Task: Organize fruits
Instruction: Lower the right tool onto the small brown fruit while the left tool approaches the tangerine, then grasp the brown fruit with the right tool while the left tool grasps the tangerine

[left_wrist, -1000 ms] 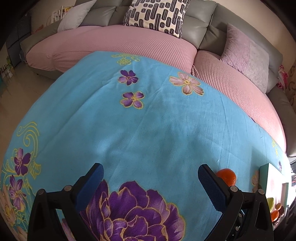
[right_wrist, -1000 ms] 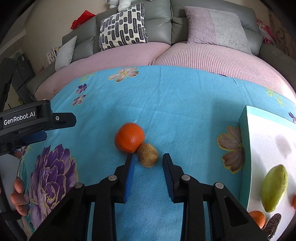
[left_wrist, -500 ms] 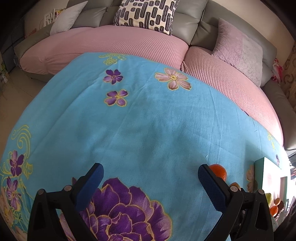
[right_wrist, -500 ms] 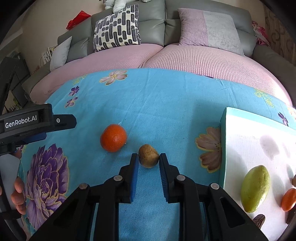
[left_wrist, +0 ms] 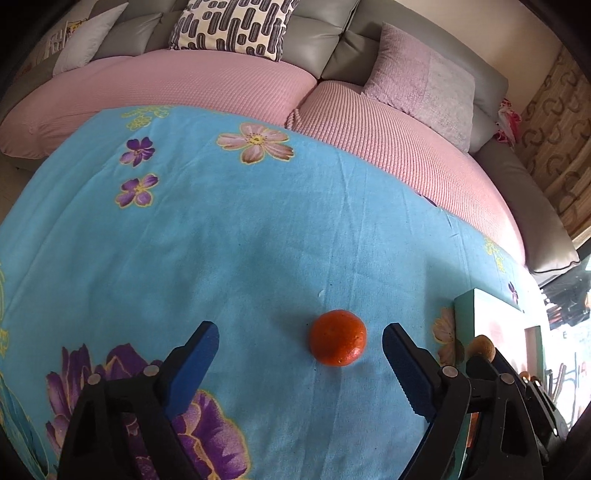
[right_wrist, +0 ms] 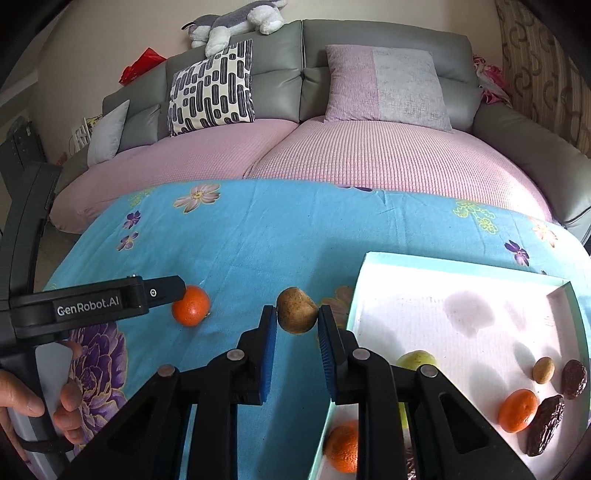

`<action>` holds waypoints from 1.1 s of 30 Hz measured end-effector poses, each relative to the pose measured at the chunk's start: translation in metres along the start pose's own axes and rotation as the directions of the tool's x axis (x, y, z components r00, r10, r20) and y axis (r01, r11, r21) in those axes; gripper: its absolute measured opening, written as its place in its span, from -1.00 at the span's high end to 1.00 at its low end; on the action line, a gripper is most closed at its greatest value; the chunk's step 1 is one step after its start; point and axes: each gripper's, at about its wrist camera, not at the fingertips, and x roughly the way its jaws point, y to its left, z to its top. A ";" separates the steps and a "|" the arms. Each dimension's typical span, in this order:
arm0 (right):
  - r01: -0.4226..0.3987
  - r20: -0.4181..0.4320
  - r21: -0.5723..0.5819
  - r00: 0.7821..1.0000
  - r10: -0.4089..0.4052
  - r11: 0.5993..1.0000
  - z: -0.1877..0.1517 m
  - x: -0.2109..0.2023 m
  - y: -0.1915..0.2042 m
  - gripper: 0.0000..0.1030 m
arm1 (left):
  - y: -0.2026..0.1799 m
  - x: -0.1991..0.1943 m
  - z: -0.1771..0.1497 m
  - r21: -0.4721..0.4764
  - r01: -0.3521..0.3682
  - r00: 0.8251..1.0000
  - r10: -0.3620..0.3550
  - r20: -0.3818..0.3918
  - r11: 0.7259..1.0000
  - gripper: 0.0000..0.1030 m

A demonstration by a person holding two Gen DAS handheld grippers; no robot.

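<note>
1. Oranges: three; one on the cloth, two in the tray.
2. Brown round fruits: two; one between gripper pads, one small in the tray.
3. Green fruit: one.
4. Dark dried fruits: two.
5. Tray: one.
6. Grippers: two.

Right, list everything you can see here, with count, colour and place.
brown fruit: 1, tan, between the right gripper's pads
loose orange: 1, orange, on the cloth between the left gripper's fingers
tray: 1, white with teal rim, right side of the cloth
tray oranges: 2, orange, near part of the tray
green fruit: 1, yellow-green, tray, partly hidden
dates: 2, dark brown, tray's right edge
small nut: 1, beige, beside the dates
cloth: 1, blue floral
sofa: 1, grey with pink covers
cushions: 3
plush toy: 1, grey-white, on the sofa back
left gripper: open
right gripper: shut on the fruit
hand: 1, on the left gripper's handle
</note>
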 end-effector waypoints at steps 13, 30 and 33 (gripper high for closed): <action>0.010 0.029 0.004 1.000 -0.010 1.000 0.001 -0.018 -0.019 0.54 | -0.022 0.024 -0.008 0.072 0.023 0.999 -0.019 -0.044 0.997 0.00; 0.022 0.024 0.067 0.999 -0.023 0.998 -0.001 -0.019 -0.039 0.54 | -0.033 -0.001 -0.005 0.106 0.025 0.999 -0.027 0.024 0.994 0.23; 0.038 0.005 0.114 0.999 -0.039 0.993 -0.003 -0.018 -0.053 0.54 | -0.038 -0.012 -0.003 0.106 0.039 0.998 -0.044 0.040 0.994 0.23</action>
